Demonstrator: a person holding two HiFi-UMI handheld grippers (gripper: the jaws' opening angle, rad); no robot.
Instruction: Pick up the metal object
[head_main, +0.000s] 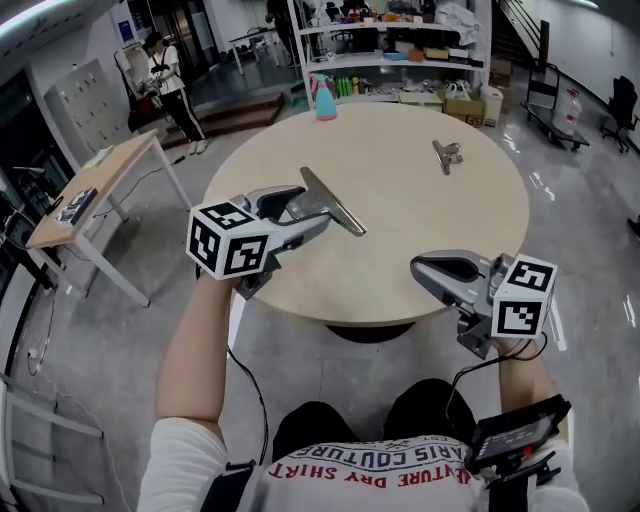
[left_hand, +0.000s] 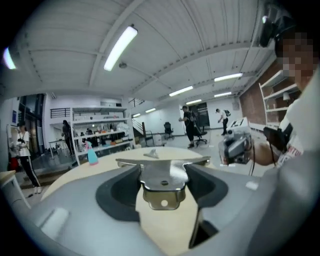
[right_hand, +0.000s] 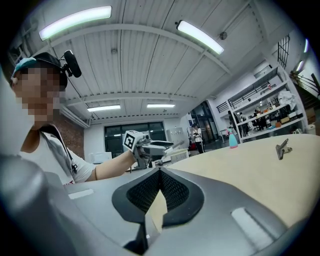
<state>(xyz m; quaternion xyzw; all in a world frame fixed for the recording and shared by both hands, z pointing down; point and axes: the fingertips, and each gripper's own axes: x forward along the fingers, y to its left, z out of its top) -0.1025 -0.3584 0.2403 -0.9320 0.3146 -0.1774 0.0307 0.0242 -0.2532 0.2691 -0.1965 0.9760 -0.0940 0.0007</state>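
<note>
A flat, shiny metal bracket (head_main: 333, 204) sticks out from my left gripper (head_main: 316, 218), which is shut on it over the left part of the round wooden table (head_main: 400, 230). In the left gripper view the bracket (left_hand: 162, 186) sits clamped between the two dark pads, its wide plate lying across the jaws. A second small metal clip (head_main: 446, 154) lies on the far right of the table, also seen as a clip (right_hand: 283, 148) in the right gripper view. My right gripper (head_main: 424, 270) hovers at the table's near right edge, shut with nothing in it.
A blue and pink spray bottle (head_main: 325, 100) stands at the table's far edge. A small wooden desk (head_main: 90, 185) is to the left, shelves (head_main: 400, 50) behind, and a person (head_main: 170, 85) stands at the back left.
</note>
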